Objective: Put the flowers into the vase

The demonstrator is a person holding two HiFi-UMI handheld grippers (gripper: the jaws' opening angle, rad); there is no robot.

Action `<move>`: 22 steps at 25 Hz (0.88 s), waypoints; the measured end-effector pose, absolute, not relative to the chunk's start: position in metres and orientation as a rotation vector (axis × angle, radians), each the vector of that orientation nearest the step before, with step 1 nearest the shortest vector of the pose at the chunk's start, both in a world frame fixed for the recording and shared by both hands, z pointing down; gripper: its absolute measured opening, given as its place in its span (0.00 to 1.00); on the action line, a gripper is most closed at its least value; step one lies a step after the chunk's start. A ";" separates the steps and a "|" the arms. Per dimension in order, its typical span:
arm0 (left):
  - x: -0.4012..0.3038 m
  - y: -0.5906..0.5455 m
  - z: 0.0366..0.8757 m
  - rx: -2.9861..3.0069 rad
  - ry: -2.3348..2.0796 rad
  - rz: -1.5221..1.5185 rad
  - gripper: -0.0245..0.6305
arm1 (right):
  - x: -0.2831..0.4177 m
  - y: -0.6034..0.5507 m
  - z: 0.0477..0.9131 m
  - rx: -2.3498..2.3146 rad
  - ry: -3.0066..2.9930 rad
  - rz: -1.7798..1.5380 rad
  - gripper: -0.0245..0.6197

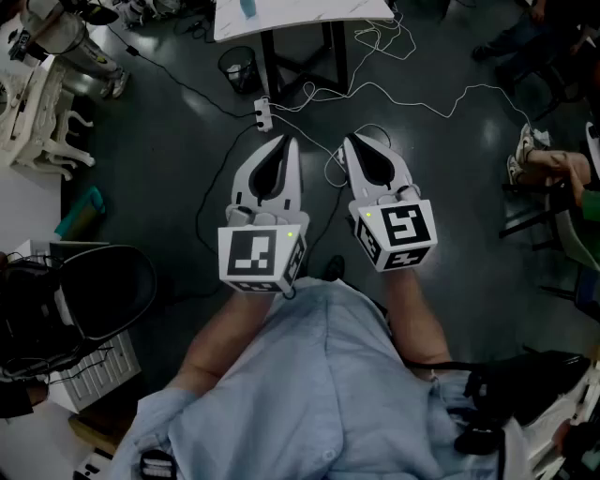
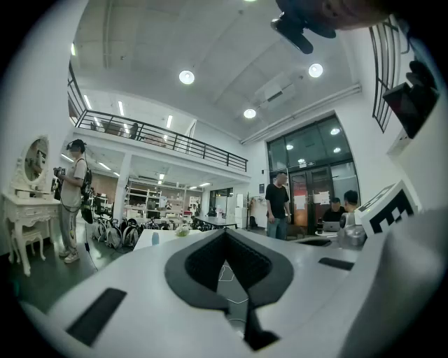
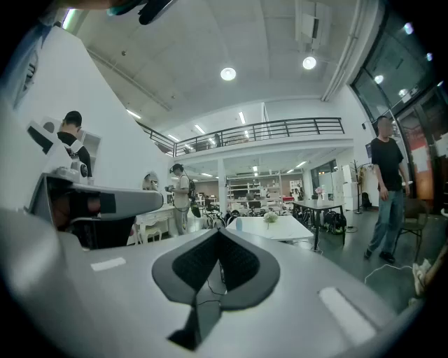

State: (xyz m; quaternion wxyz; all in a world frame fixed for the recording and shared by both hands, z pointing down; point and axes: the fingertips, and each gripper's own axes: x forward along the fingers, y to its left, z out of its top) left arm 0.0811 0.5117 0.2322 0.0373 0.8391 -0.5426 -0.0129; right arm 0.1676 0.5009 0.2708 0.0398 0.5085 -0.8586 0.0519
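My left gripper (image 1: 284, 142) and right gripper (image 1: 351, 141) are held side by side in front of the person's chest, above the dark floor. Both are level, with the jaws closed together and nothing between them. In the left gripper view the shut left gripper (image 2: 225, 233) points at a distant white table (image 2: 150, 241). A small bunch of pale flowers (image 2: 183, 230) and a small blue object (image 2: 155, 238) stand on it. The right gripper view shows the shut right gripper (image 3: 219, 231) aimed at the same flowers (image 3: 269, 217). I cannot make out a vase.
The white table (image 1: 300, 14) stands ahead, with a wire waste basket (image 1: 240, 67) under it and a power strip (image 1: 263, 114) with cables on the floor. White ornate furniture (image 1: 37, 122) and a black chair (image 1: 84, 291) are at left. A seated person's leg (image 1: 548, 169) is at right.
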 end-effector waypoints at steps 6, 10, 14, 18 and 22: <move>0.092 0.510 0.233 2.572 -1.678 -0.034 0.04 | 0.176 0.498 0.274 1.538 -2.649 0.167 0.04; 0.103 0.508 0.234 2.562 -1.691 -0.023 0.04 | 0.186 0.494 0.277 1.516 -2.667 0.172 0.04; 0.111 0.507 0.241 2.541 -1.711 -0.019 0.04 | 0.197 0.491 0.285 1.501 -2.670 0.188 0.04; 0.113 0.501 0.250 2.520 -1.710 0.006 0.04 | 0.205 0.483 0.293 1.508 -2.660 0.220 0.04; 0.111 0.485 0.254 2.508 -1.704 0.019 0.04 | 0.207 0.467 0.295 1.527 -2.683 0.278 0.04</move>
